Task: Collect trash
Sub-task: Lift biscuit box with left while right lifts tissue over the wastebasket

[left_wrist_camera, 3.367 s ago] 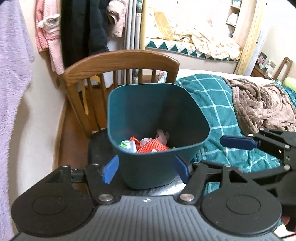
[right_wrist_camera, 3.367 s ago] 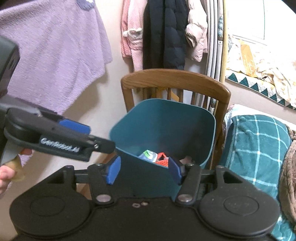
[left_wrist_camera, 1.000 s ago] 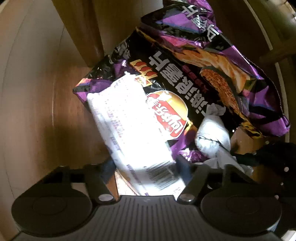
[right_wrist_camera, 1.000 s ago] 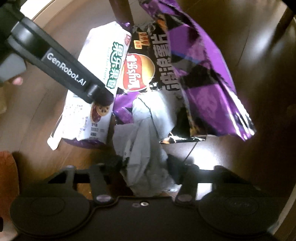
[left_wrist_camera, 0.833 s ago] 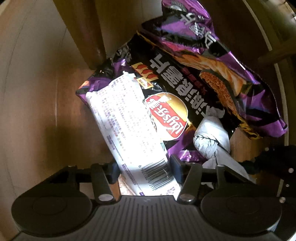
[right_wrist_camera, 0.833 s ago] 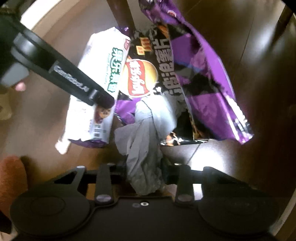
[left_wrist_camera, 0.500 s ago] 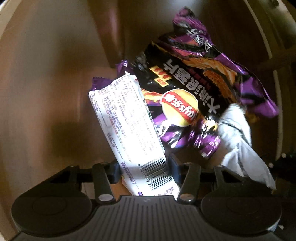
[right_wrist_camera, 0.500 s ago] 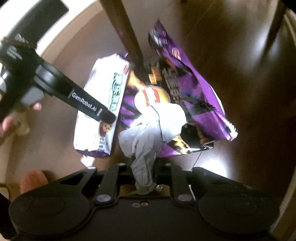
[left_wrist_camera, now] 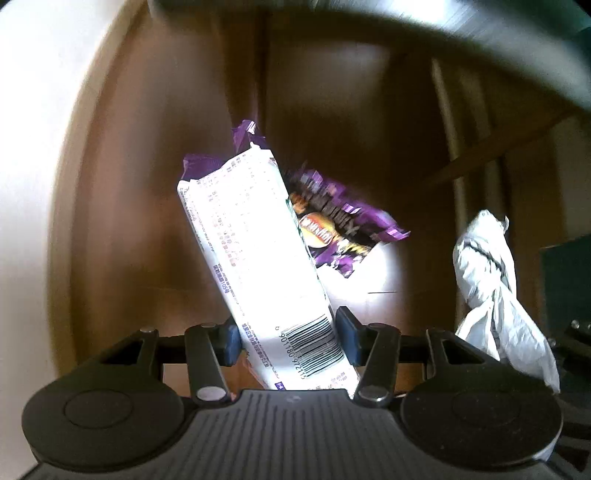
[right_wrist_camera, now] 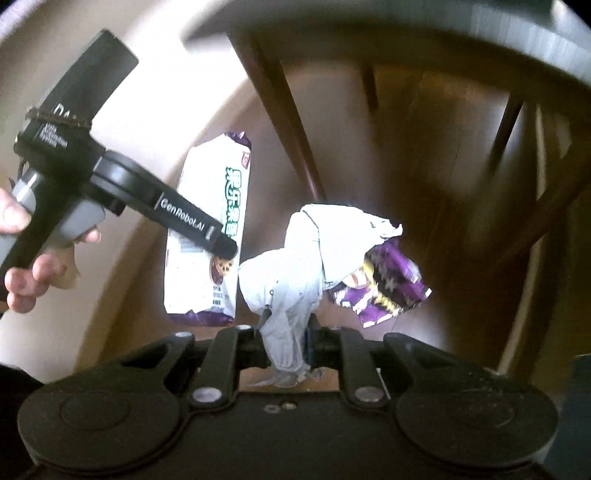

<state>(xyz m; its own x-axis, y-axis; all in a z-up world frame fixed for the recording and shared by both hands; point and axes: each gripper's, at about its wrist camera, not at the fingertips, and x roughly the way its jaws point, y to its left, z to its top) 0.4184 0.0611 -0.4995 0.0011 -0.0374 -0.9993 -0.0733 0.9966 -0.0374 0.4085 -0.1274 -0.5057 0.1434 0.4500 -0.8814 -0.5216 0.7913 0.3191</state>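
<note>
My left gripper (left_wrist_camera: pixel 288 341) is shut on a long white biscuit packet (left_wrist_camera: pixel 258 254) that hangs down from its pads, barcode end uppermost. The same packet (right_wrist_camera: pixel 210 236) shows in the right wrist view under the left gripper's black finger (right_wrist_camera: pixel 192 225). My right gripper (right_wrist_camera: pixel 286 349) is shut on a crumpled white wrapper (right_wrist_camera: pixel 295 266), which also dangles at the right of the left wrist view as a pale crumpled wrapper (left_wrist_camera: pixel 491 291). A purple crisp bag (left_wrist_camera: pixel 343 229) lies on the wooden floor well below both; the purple bag (right_wrist_camera: pixel 388 288) is partly hidden behind the wrapper.
Dark wooden chair legs (right_wrist_camera: pixel 280 107) and rungs stand above the crisp bag, with the chair seat's underside (left_wrist_camera: pixel 406 22) across the top. A pale wall or skirting (left_wrist_camera: pixel 33 184) runs along the left. A person's hand (right_wrist_camera: pixel 33 266) holds the left gripper.
Both grippers closed on their pieces and rose high off the floor, the packet and the wrapper lifted with them. The purple crisp bag stayed down and now looks much smaller.
</note>
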